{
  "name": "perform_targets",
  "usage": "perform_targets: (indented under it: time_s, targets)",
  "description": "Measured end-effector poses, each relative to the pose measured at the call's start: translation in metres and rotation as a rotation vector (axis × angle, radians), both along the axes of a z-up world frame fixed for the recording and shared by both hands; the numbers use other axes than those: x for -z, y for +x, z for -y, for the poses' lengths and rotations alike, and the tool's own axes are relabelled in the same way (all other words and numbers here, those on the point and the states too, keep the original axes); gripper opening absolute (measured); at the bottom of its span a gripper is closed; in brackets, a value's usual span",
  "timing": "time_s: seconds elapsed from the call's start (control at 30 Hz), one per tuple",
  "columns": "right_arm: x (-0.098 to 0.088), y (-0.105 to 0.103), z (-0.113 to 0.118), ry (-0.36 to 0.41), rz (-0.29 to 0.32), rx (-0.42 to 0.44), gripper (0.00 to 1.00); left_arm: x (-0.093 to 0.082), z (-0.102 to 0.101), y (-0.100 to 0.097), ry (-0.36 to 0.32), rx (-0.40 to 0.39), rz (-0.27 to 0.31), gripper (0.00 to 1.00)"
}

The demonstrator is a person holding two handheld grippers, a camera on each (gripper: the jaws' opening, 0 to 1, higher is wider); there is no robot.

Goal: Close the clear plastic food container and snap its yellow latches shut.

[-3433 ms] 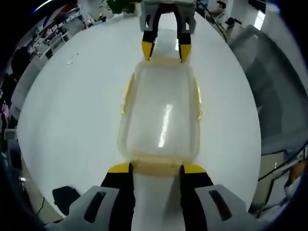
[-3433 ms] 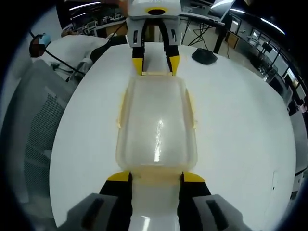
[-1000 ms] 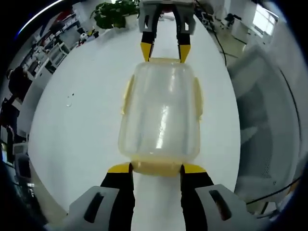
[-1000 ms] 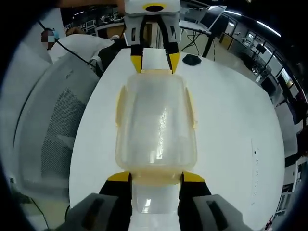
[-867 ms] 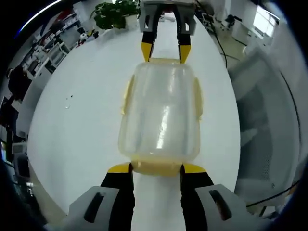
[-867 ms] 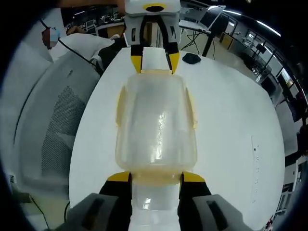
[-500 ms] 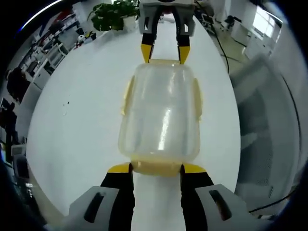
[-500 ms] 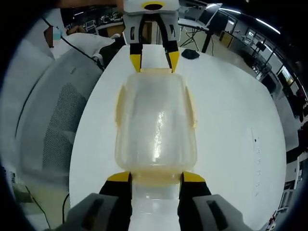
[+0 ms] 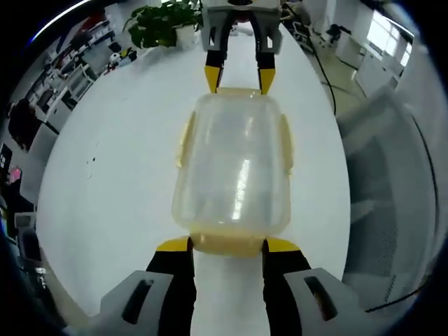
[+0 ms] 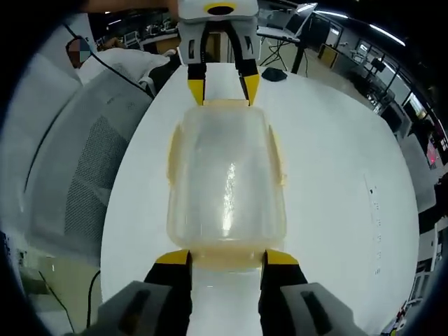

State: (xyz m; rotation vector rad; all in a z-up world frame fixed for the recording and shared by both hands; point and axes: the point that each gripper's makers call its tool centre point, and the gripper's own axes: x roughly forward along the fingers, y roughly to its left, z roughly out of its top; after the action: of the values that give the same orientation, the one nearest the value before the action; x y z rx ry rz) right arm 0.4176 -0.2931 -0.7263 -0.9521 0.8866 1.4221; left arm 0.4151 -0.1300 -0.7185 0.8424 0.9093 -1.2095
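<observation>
Container (image 9: 234,164) held between left gripper (image 9: 227,244) and right gripper (image 10: 218,257), each clamping an end latch. Risk: uneven squeeze could spring a latch open.

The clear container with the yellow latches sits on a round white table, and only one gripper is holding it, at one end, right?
Not quite. Two grippers are at it, one at each end. In the left gripper view, the left gripper straddles the near end latch of the clear container, while the right gripper straddles the far end. The white table part is right.
</observation>
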Motion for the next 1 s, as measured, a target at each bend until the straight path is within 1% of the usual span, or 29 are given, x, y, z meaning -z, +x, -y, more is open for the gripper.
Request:
perform_targets:
  time_s: [0.37, 0.77, 1.0]
  targets:
    - [0.003, 0.004, 0.016, -0.004, 0.0, -0.003, 0.34, 0.001, 0.016, 0.003, -0.005, -0.007, -0.009, 0.35]
    - [0.0, 0.011, 0.035, -0.013, 0.003, -0.01, 0.34, 0.0, 0.035, 0.009, -0.018, -0.011, -0.008, 0.35]
    - [0.005, 0.013, 0.042, -0.02, -0.005, -0.016, 0.34, 0.002, 0.042, 0.009, -0.019, -0.013, -0.016, 0.35]
